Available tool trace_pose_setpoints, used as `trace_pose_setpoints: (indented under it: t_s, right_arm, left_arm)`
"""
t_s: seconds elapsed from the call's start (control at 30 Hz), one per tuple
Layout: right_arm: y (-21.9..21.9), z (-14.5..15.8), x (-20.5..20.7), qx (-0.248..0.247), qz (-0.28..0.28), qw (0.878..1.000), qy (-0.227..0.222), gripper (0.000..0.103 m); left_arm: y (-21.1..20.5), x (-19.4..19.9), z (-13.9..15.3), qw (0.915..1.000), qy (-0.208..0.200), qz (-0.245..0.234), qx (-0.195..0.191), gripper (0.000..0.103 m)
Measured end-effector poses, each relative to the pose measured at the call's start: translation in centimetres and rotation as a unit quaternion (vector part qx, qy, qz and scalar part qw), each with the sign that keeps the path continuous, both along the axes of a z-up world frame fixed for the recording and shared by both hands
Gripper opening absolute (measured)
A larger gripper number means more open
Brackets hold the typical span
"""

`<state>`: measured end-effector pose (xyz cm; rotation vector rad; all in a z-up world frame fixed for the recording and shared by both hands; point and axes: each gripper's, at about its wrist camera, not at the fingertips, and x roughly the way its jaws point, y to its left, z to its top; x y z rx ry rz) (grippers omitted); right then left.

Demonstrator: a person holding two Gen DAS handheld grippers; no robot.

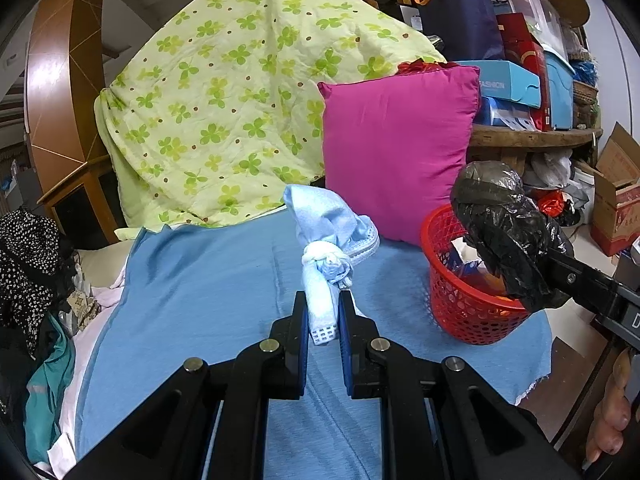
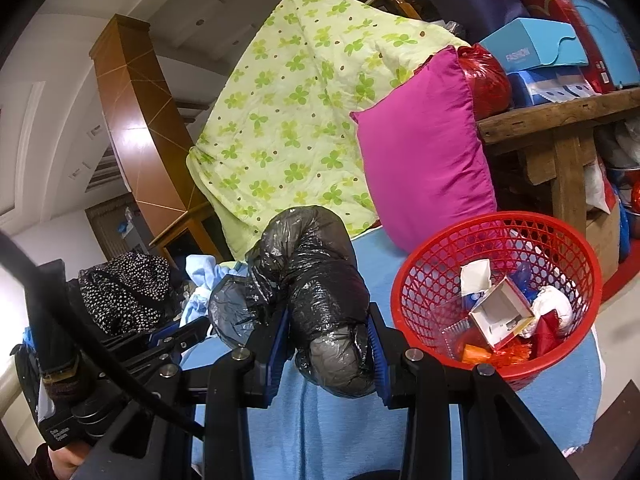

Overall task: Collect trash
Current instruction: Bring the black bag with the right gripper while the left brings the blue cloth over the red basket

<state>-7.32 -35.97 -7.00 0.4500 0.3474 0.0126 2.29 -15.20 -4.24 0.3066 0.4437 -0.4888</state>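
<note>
My left gripper (image 1: 323, 304) is shut on the lower end of a knotted pale blue cloth bundle (image 1: 332, 232), which stands up above the blue sheet (image 1: 200, 280). A crumpled black plastic bag wad (image 2: 316, 264) is clamped in my right gripper (image 2: 330, 320), and it bulges out above and below the blue pads. In the left wrist view that black bag wad (image 1: 504, 236) hangs over the near rim of the red mesh basket (image 1: 460, 308). The red mesh basket (image 2: 424, 272) holds a white carton, paper and red and orange wrappers. It stands to the right of the bag.
A magenta pillow (image 1: 396, 148) leans behind the basket, next to a green clover quilt (image 1: 224, 92). A wooden shelf (image 2: 560, 116) stacked with boxes is at the right. Black dotted clothing (image 1: 28, 264) is piled at the left. A cardboard box (image 1: 616, 196) sits on the floor.
</note>
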Motion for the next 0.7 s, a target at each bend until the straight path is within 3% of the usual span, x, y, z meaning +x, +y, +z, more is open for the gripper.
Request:
trace_pose_setpoints:
  t_s: [0.7]
  right_arm:
    - [-0.1,0.1,-1.5,0.007,-0.025,1.000,-0.001,0.039]
  left_arm:
    - [-1.5,-0.5,-0.2,0.9998,0.002,-0.019,0.009,0.015]
